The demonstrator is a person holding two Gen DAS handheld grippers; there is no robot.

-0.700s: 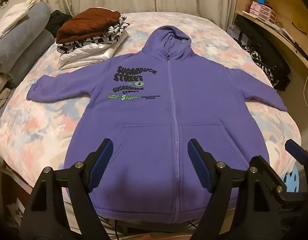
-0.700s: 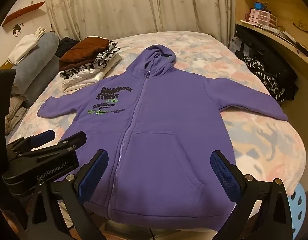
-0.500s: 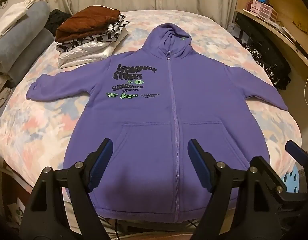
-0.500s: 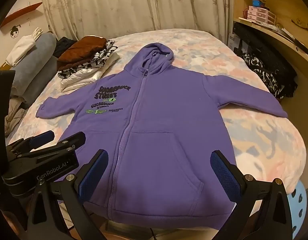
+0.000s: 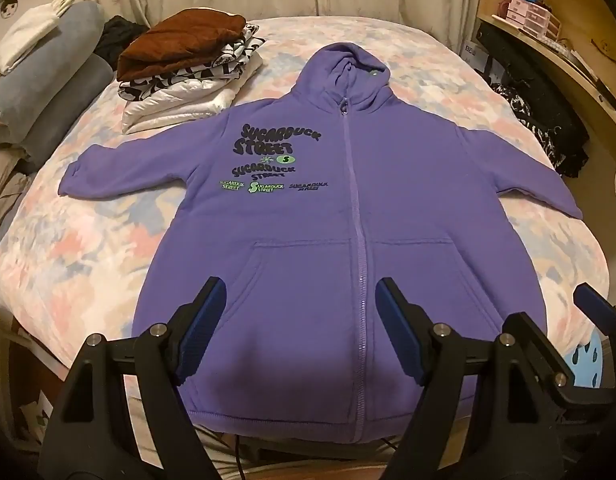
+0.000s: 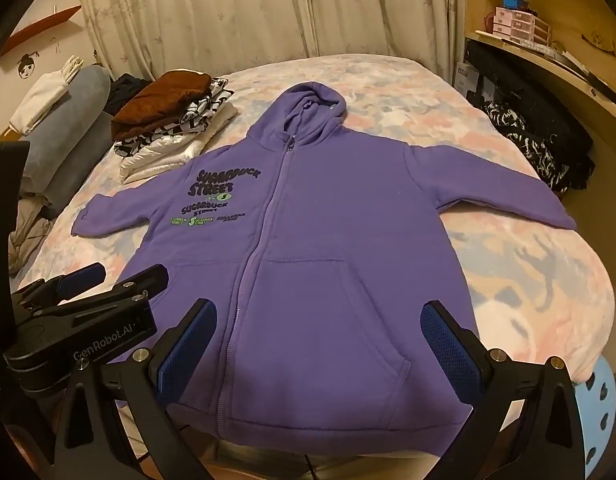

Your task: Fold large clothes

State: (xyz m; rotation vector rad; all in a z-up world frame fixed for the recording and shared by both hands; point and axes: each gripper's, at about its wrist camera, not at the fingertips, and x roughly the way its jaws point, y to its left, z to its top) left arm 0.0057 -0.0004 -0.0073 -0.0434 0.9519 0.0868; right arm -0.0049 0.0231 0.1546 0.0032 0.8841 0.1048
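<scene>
A purple hoodie is spread flat on the bed; the left tool and right tool are held apart above its hem, nothing gripped.

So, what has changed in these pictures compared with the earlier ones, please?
Almost nothing. Both views have slid slightly over the bed, so the purple hoodie sits a little differently in the frame. Nothing was taken hold of or let go. The hoodie lies flat and zipped, sleeves spread; the folded stack is in place; the left gripper and right gripper hang open above the hem.
</scene>
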